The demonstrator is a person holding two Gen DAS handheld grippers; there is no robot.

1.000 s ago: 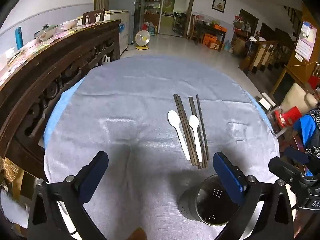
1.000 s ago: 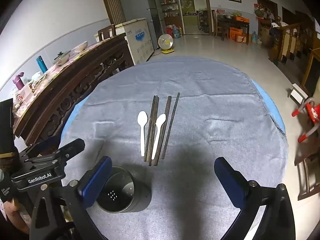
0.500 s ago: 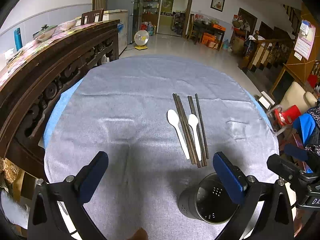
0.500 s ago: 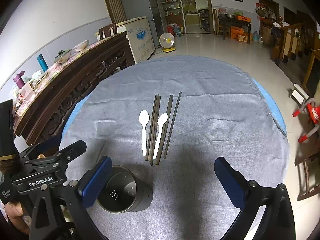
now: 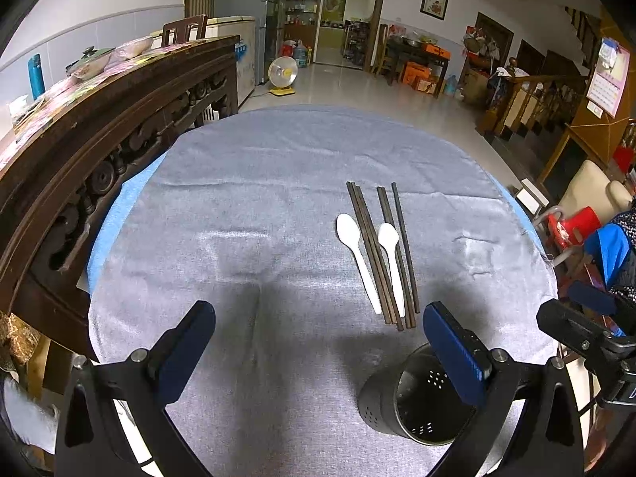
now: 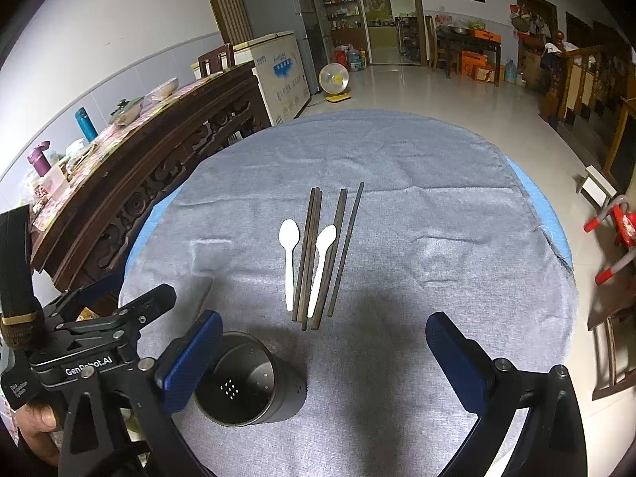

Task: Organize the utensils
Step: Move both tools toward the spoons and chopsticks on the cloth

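A: Where's the cutlery?

B: Mid-surface (image 5: 246, 214) on the grey cloth. Four dark chopsticks (image 5: 373, 254) and two white spoons (image 5: 355, 254), all parallel, long axes running 6 to 12 o'clock, spoon bowls at the 12 end.

A: Holder?

B: Perforated metal cup (image 6: 254, 389), upright, near their 6 o'clock ends, not touching.

A: Jaws?

B: Left gripper (image 5: 318, 353) wide, empty. Right gripper (image 6: 324, 361) wide, empty. Both above the surface.
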